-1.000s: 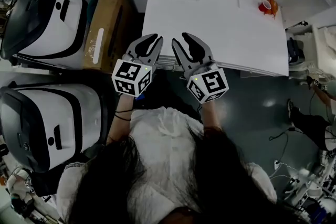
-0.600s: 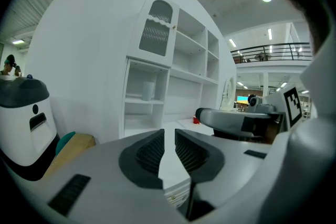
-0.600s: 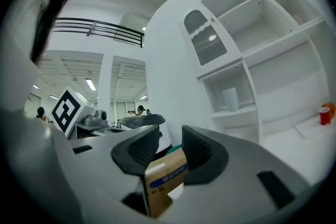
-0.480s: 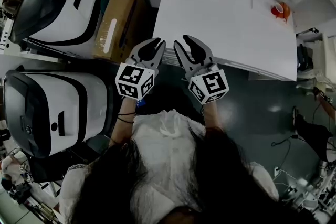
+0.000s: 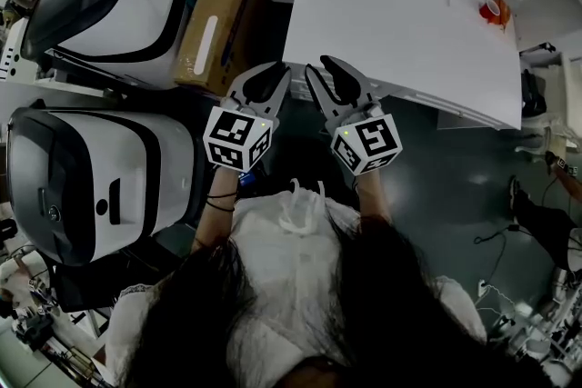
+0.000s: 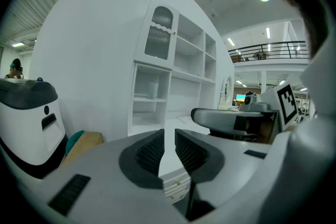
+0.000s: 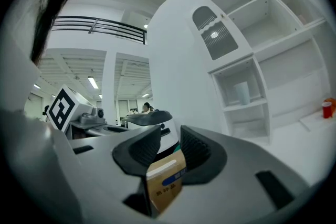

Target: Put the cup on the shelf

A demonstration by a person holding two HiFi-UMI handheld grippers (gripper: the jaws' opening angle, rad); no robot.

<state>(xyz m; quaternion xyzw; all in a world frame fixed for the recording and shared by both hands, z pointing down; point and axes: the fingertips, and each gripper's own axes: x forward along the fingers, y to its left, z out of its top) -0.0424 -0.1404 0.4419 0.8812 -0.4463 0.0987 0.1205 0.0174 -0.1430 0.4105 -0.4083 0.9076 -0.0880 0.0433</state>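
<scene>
The red cup [image 5: 491, 11] sits at the table's [image 5: 400, 32] far right corner. At its near edge, the left gripper [image 5: 275, 71] is slightly parted and empty. The right gripper [image 5: 320, 66], also empty, has just been closing to a narrow gap.

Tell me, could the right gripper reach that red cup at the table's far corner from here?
Probably not without moving closer. The right gripper hovers at the near edge of the table, its empty jaws just closing partway, while the red cup sits at the far right corner. Only bare tabletop lies between.
</scene>
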